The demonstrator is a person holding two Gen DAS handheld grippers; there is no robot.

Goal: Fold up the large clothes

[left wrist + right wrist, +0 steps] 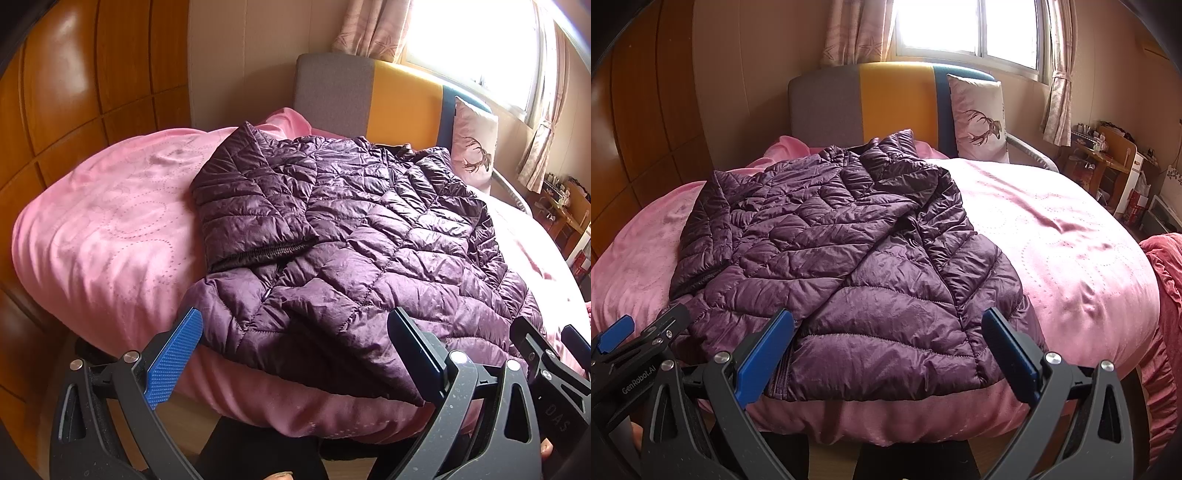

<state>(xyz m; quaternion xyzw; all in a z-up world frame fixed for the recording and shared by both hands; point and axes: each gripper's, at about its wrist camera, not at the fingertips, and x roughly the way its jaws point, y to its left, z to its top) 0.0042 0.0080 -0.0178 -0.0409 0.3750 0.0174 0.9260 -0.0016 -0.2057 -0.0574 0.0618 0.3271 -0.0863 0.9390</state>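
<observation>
A purple quilted puffer jacket (369, 236) (849, 266) lies flat on a pink bed (96, 229) (1052, 240), its hem at the near edge and its collar toward the headboard. One sleeve (255, 195) is folded across the chest. My left gripper (295, 347) hovers open over the hem's left part, nothing between its blue pads. My right gripper (888, 343) stands open just above the hem's right part, also holding nothing. Each gripper shows at the edge of the other's view: the right gripper (550, 343) and the left gripper (639, 332).
A grey, yellow and blue headboard (886, 99) with a deer-print pillow (979, 118) stands at the far end. Wooden wardrobe doors (74, 92) line the left. A cluttered wooden desk (1108, 158) and a red blanket (1167, 280) sit to the right. A bright window (967, 26) is behind.
</observation>
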